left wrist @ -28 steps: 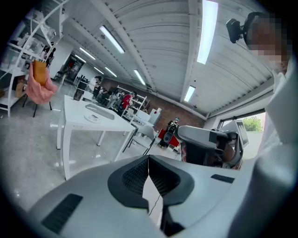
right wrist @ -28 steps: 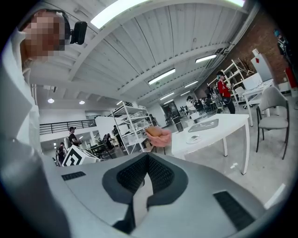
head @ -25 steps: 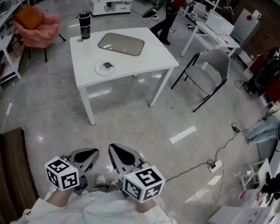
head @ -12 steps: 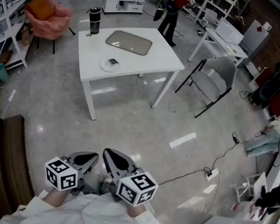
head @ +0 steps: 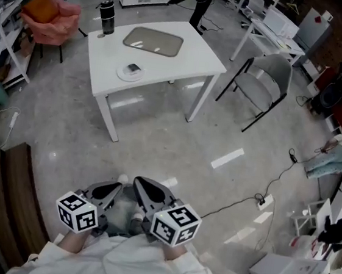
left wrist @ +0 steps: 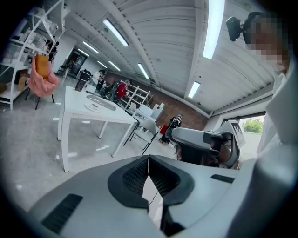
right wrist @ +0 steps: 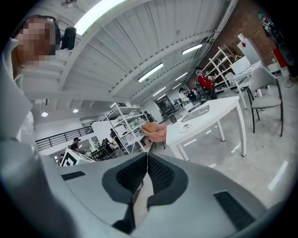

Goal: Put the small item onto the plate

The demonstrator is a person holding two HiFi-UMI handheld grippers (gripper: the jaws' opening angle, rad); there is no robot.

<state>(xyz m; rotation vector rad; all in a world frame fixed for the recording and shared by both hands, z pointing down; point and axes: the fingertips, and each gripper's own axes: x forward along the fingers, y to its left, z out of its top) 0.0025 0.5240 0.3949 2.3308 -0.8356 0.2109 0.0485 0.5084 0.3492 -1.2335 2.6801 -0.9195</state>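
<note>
White table (head: 186,58) — small dark item (head: 133,68) on white plate (head: 121,75) | left gripper (left wrist: 148,160), right gripper (right wrist: 147,157) — jaws clenched, empty

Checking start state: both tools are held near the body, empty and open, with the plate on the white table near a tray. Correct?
Not open: the left tool and right tool are both shut, jaws together, as the two gripper views show. The rest holds: plate on the white table near the tray.

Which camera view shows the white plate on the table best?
The head view: it looks down on the plate, showing its round rim and a small dark item lying on it. Both gripper views catch it only far off, as a thin edge-on sliver.
</note>
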